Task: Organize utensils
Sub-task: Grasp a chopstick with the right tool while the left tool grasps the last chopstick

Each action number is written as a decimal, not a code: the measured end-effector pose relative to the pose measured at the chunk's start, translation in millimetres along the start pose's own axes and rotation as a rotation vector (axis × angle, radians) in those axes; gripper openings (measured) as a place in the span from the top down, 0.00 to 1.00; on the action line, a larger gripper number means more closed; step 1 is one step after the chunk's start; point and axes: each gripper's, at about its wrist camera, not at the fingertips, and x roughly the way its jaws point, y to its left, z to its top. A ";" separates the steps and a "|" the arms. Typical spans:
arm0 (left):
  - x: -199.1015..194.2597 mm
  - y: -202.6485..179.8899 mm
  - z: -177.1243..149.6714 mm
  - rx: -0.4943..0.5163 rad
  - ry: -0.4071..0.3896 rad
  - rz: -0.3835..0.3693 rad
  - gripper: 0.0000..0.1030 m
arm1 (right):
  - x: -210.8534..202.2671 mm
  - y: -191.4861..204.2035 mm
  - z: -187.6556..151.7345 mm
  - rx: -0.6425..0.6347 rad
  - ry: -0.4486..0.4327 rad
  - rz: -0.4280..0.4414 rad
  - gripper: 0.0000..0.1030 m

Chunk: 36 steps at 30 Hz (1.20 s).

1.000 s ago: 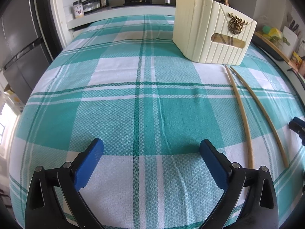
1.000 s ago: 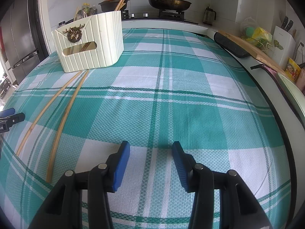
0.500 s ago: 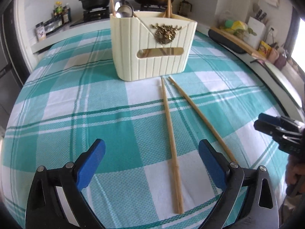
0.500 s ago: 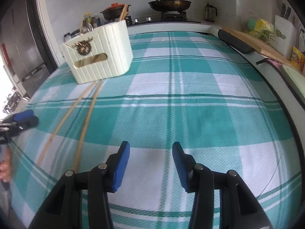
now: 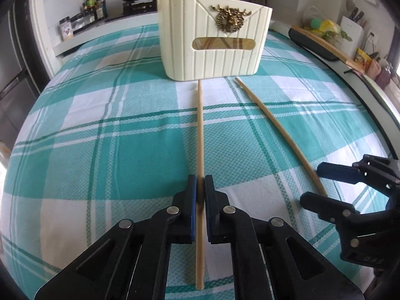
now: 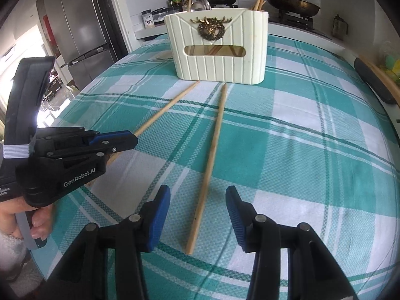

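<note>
Left gripper (image 5: pixel 200 187) clamped on left chopstick (image 5: pixel 200 130), pads pinching it partway along its length; its near end sticks out behind the pads. Stick's far tip just short of holder (image 5: pixel 215 57).

Holder cream, ribbed, upright at far side of plaid cloth (image 5: pixel 100 150); more utensils stand inside.

Right chopstick (image 6: pixel 212 150) flat on cloth, untouched, tip near holder base.

Right gripper (image 6: pixel 198 200) half open, one pad either side of right chopstick's near end, not pressing.

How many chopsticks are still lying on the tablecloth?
2. One chopstick is clamped in the left hand-held gripper; the other chopstick lies between the right hand-held gripper's open jaws. More stand in the utensil holder.
</note>
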 end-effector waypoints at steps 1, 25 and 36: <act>-2.1 3.3 -3.0 -0.017 -0.001 0.009 0.96 | 0.8 4.8 -0.5 -0.023 -0.022 -0.038 0.58; -56.0 55.8 -41.9 -0.023 0.025 -0.117 0.37 | -77.0 -86.1 -74.6 0.217 0.019 -0.208 0.50; -4.9 49.0 12.9 0.080 0.153 -0.125 0.37 | -40.9 -93.9 -31.6 0.089 0.185 -0.132 0.50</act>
